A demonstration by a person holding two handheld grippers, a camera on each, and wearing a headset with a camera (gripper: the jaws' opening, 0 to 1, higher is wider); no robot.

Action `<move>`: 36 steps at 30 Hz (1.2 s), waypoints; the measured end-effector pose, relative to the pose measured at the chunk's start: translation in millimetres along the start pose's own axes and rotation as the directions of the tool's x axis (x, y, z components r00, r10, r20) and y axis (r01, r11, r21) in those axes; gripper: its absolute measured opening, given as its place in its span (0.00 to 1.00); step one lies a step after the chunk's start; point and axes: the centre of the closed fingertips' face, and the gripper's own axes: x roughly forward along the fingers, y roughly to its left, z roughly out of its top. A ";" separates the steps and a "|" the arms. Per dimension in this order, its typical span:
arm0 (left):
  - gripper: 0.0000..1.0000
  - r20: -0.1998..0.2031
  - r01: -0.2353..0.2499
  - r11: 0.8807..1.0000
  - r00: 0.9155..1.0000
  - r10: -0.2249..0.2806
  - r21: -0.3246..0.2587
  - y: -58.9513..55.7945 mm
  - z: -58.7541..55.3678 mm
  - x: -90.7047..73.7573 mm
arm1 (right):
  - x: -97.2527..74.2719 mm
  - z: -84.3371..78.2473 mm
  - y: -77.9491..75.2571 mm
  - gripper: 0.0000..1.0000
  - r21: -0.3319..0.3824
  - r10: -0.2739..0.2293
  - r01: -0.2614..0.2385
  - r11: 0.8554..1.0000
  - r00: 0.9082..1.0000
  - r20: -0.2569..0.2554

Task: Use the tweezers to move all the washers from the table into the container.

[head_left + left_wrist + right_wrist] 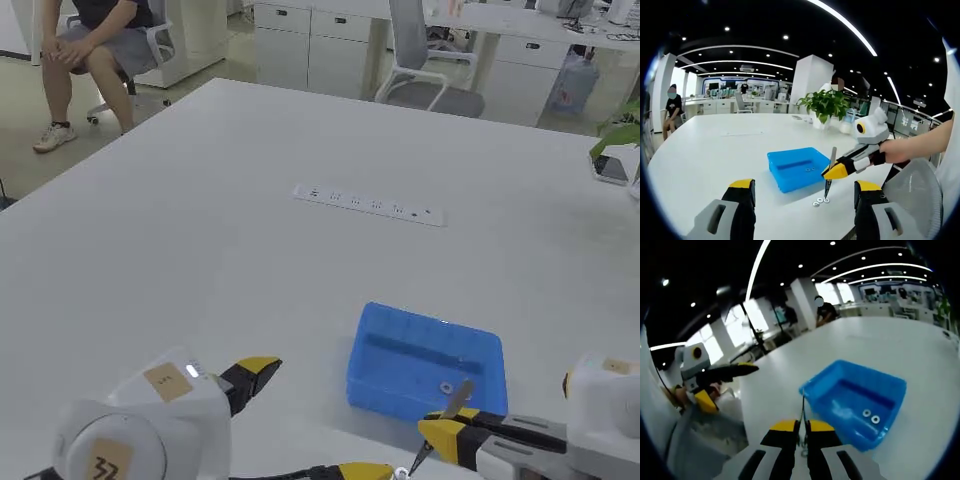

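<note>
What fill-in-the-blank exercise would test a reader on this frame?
1. The right gripper is shut on the ____.
2. The container is ____ in colour.
3. In the right gripper view, ____ washers lie inside the container.
4. The left gripper has its jaws wide ____.
Missing words: tweezers; blue; two; open.

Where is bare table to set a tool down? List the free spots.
Free: the wide stretch of table between the power strip and the blue container, and all of its left side. Crowded: the near edge in front of the container, where the tweezers work over the loose washers.
</note>
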 end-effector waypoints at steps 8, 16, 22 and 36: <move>0.82 -0.006 0.002 1.000 1.000 -0.002 -0.002 -0.1 -1.0 0.7 | 2.9 -11.2 -0.1 0.04 -0.008 -0.002 0.001 1.000 0.999 -0.040; 0.82 -0.013 0.005 1.000 1.000 -0.005 0.002 0.0 -2.1 1.3 | 4.2 -14.8 2.3 0.04 -0.021 0.001 -0.002 1.000 0.999 -0.054; 0.81 -0.023 0.013 1.000 1.000 -0.012 0.013 -1.9 -3.9 2.0 | 3.7 -16.4 13.7 0.04 -0.151 0.018 -0.029 0.988 0.997 -0.069; 0.81 -0.029 0.017 1.000 0.999 -0.016 0.019 -4.5 -4.3 1.8 | 4.5 -34.3 20.3 0.05 -0.316 -0.042 -0.010 0.949 0.986 -0.159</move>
